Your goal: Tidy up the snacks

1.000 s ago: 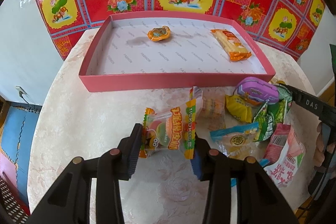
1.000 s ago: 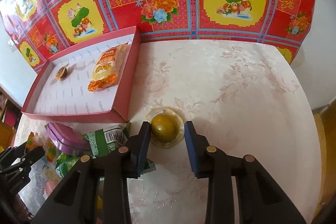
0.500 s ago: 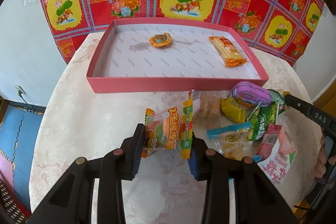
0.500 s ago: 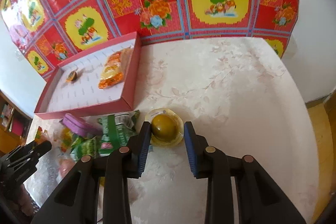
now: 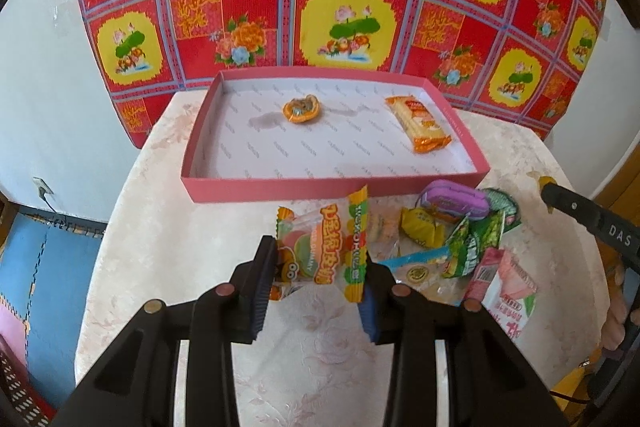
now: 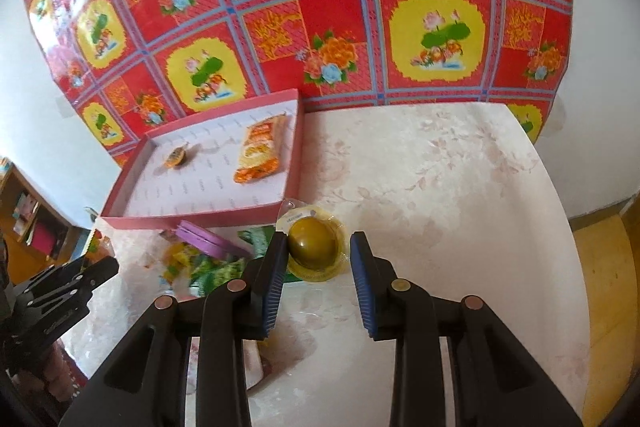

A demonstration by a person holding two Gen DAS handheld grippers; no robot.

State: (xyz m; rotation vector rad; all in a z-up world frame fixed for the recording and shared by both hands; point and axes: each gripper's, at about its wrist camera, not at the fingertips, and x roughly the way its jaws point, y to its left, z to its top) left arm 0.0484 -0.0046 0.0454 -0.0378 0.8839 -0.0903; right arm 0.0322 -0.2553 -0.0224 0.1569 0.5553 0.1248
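While each claw pinched a snack, the left claw (image 5: 318, 269) its gummy packet (image 5: 322, 247) and the right claw (image 6: 319, 267) its jelly cup (image 6: 313, 247), the slick wrappers risked slipping before reaching the pink tray (image 5: 332, 183).

the left gripper (image 5: 318, 267) has lifted the gummy packet (image 5: 324, 247) off the tabletop (image 5: 160, 227); the right gripper (image 6: 318, 263) has raised the round jelly cup (image 6: 314, 247) nearer the pink box's (image 6: 200, 217) corner.
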